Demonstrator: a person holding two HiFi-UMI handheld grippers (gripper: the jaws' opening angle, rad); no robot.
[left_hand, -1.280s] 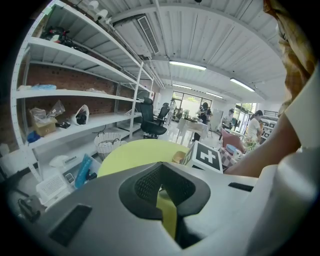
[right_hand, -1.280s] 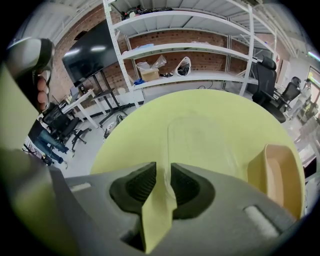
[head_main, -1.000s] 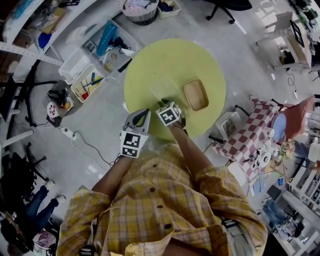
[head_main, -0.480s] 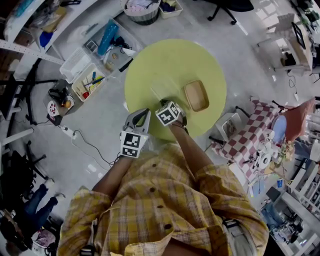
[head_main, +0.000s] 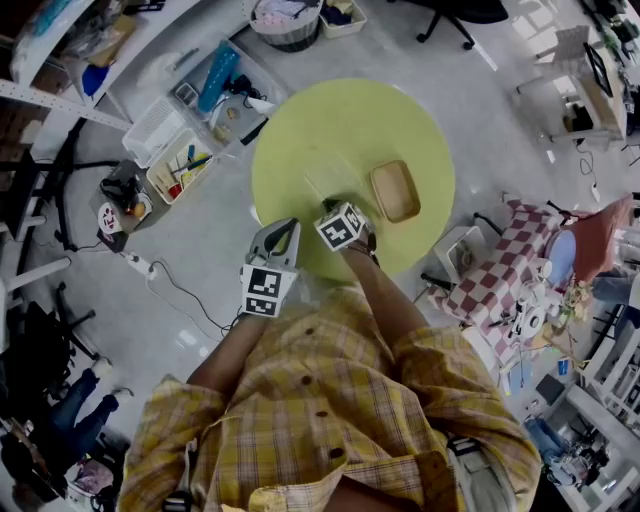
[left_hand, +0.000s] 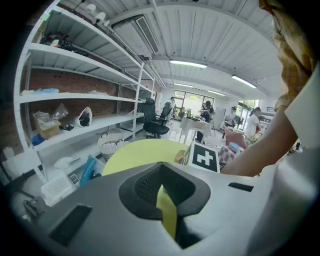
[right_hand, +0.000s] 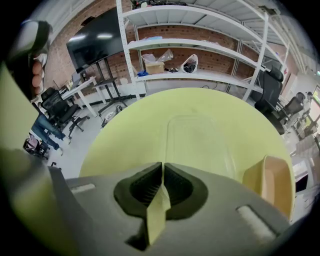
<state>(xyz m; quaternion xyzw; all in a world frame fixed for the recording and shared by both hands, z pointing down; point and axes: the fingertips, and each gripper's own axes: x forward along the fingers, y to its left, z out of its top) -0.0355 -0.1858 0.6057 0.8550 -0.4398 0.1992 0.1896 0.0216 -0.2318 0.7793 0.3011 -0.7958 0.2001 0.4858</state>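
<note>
**Head view:** the camera sits on the person's head, high above the round yellow-green counter, and faces steeply down. The whole counter top and the grey floor around it fit in frame.

**Left gripper view:** the camera rides on the left hand-held gripper, just off the counter's edge. It faces nearly level along the jaws, across the counter top.

**Right gripper view:** the camera rides on the right hand-held gripper, close over the counter's near edge. It faces across the top toward the white metal shelving.

**Shared field:** all three views take in the counter top and the tan rectangular tray. Both gripper views also take in the shelving.
</note>
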